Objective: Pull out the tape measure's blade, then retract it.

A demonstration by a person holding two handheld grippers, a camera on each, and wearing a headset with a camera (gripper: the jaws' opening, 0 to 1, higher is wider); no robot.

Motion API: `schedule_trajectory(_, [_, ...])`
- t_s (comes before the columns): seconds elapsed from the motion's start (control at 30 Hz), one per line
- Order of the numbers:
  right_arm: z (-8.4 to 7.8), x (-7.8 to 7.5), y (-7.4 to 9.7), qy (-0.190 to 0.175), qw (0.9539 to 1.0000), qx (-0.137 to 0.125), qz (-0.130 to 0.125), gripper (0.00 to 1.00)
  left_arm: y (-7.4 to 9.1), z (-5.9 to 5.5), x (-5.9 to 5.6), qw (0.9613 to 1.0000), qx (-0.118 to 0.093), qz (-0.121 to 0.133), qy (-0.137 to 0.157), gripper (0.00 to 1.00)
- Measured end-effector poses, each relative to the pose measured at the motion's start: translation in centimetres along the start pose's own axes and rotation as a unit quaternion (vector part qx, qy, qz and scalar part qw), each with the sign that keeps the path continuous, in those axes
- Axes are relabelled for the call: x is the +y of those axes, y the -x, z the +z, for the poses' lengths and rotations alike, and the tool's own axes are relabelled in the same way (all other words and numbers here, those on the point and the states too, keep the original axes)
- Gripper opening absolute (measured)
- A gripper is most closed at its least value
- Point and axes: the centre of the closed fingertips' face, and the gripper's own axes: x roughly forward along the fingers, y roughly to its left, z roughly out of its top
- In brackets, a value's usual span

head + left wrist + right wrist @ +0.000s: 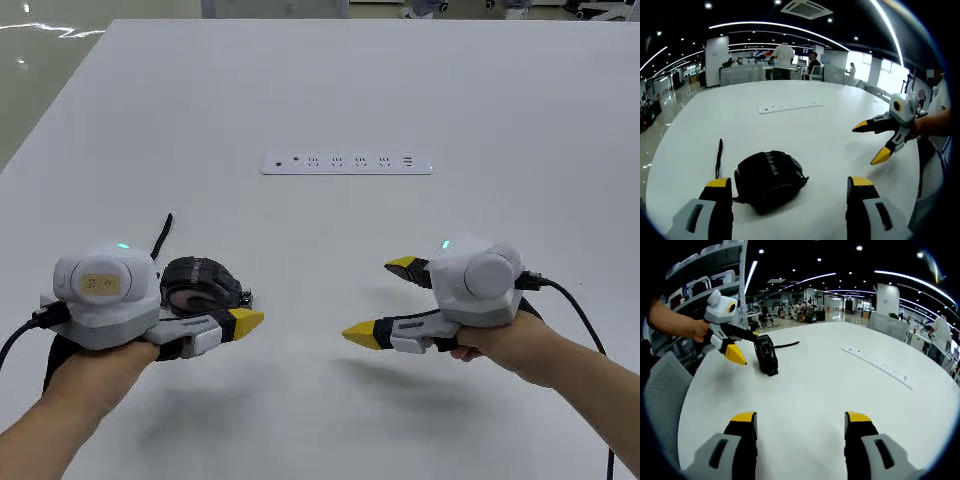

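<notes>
A: Where's the tape measure (200,285)?
B: On the table (300,90), about 8 o'clock in the head view; black body; its strap (162,235) lies out toward 11 o'clock from it.
A: And the left gripper (244,308)?
B: In the left hand (95,375), also at 8 o'clock; jaws spread wide, yellow tips; in the left gripper view the tape measure sits between the two jaws, nearer the 9 o'clock one; can't tell if a jaw touches it; not clamped on it.
A: What about the right gripper (368,299)?
B: At 4 o'clock in the head view, in the right hand (505,345); jaws apart, holding nothing; tips point to 9 o'clock, toward the tape measure; well apart from it, bare table between; in the right gripper view the tape measure is at 10 o'clock with the left gripper around it.
A: Anything else?
B: A power strip (347,163) at 12 o'clock in the head view, well beyond both grippers; cables (575,300) lead off the grippers' backs; people and desks far behind in the gripper views.
</notes>
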Motion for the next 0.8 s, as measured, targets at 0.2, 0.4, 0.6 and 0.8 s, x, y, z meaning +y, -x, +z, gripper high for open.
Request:
schedule_trajectory(0.2, [-1.0, -0.3, 1.3, -0.017, 0.9997, -0.006, -0.014, 0.79, 0.4, -0.6, -0.5, 0.9997, -0.001, -0.017, -0.02, 0.96])
schedule_trajectory(0.4, [-1.5, -0.7, 2.7, -0.028, 0.999, -0.017, -0.032, 0.82, 0.9, -1.0, -1.0, 0.9987, -0.004, -0.036, -0.037, 0.99])
schedule_trajectory(0.6, [-2.1, -0.5, 3.8, -0.038, 0.998, -0.029, -0.041, 0.87, 1.7, -1.2, -1.5, 0.9968, -0.018, -0.057, -0.053, 1.0])
schedule_trajectory(0.8, [-2.3, 0.0, 4.7, -0.041, 0.9974, -0.036, -0.047, 0.92, 2.5, -1.6, -1.1, 0.9969, -0.024, -0.054, -0.052, 1.0])
